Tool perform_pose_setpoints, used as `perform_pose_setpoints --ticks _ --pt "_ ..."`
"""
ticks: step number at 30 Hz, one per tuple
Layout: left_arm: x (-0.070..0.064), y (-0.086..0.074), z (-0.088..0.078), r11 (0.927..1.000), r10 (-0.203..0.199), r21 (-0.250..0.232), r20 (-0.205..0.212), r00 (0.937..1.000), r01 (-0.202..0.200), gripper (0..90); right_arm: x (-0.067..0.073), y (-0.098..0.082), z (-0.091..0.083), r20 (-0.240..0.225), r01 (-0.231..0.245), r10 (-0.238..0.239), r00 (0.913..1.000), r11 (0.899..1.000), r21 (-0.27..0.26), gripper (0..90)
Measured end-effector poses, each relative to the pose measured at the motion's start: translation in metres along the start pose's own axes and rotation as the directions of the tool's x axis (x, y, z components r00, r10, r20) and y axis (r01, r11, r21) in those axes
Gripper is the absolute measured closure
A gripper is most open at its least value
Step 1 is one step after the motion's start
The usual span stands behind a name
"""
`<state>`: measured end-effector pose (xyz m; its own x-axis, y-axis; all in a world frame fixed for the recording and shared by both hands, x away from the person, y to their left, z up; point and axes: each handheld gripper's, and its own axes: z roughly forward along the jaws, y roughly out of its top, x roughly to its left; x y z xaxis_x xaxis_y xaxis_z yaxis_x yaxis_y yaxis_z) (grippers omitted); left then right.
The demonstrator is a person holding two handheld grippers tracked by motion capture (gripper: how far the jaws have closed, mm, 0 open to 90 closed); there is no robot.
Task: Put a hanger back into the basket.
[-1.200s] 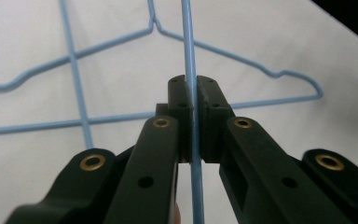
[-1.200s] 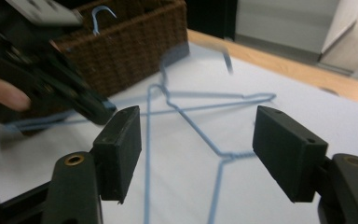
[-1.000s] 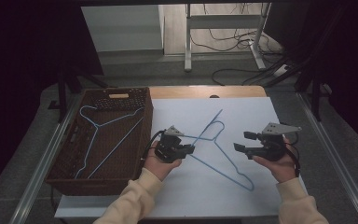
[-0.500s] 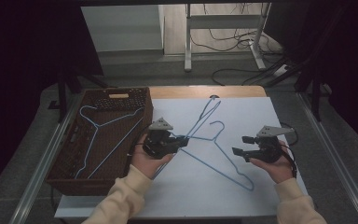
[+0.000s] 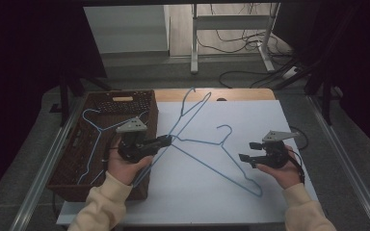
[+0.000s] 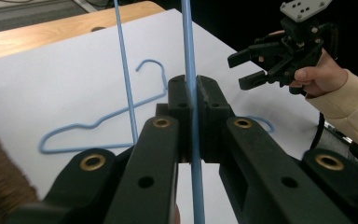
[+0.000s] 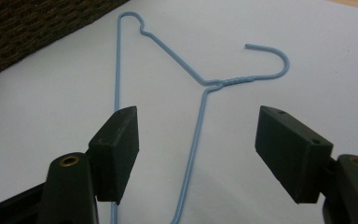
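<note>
At the far left we see a brown wicker basket (image 5: 77, 159) with a blue hanger (image 5: 96, 132) lying inside it. Just right of it, our left gripper (image 5: 166, 140) is clamped tight on the wire of a second blue hanger (image 5: 188, 108), lifted off the white sheet (image 5: 270, 120) and tilted toward the far side. A third hanger (image 5: 221, 156) lies flat mid-table. At the right, our right gripper (image 5: 246, 151) hovers with jaws wide, empty.

Dim room, dark surround at left, right and top edges, white table sheet (image 5: 221, 192) evenly lit with no glare; close jaws in both gripper views slightly soft.
</note>
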<state>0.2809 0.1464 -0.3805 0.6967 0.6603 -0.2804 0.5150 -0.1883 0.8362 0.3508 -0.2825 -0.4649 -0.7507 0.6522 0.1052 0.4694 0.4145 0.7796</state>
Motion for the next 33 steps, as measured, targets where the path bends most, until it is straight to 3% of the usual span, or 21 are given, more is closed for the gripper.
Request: perform_pose_setpoints --ticks 5,17,33 --pt "0.013 -0.007 -0.021 0.9992 -0.031 -0.026 -0.008 0.9995 0.031 85.8 0.001 0.0 0.002 0.004 0.003 -0.003 1.0 1.0 0.011 30.4" --pt "0.037 -0.017 -0.05 0.9952 -0.075 -0.063 -0.013 0.9971 0.074 85.7 0.001 -0.001 0.004 0.008 0.007 -0.007 0.9999 1.0 0.022 30.5" --pt "0.067 -0.032 -0.074 0.9883 -0.134 -0.077 -0.031 0.9904 0.132 85.7 0.0 -0.001 0.004 0.01 0.004 -0.004 0.9999 1.0 0.027 30.4"
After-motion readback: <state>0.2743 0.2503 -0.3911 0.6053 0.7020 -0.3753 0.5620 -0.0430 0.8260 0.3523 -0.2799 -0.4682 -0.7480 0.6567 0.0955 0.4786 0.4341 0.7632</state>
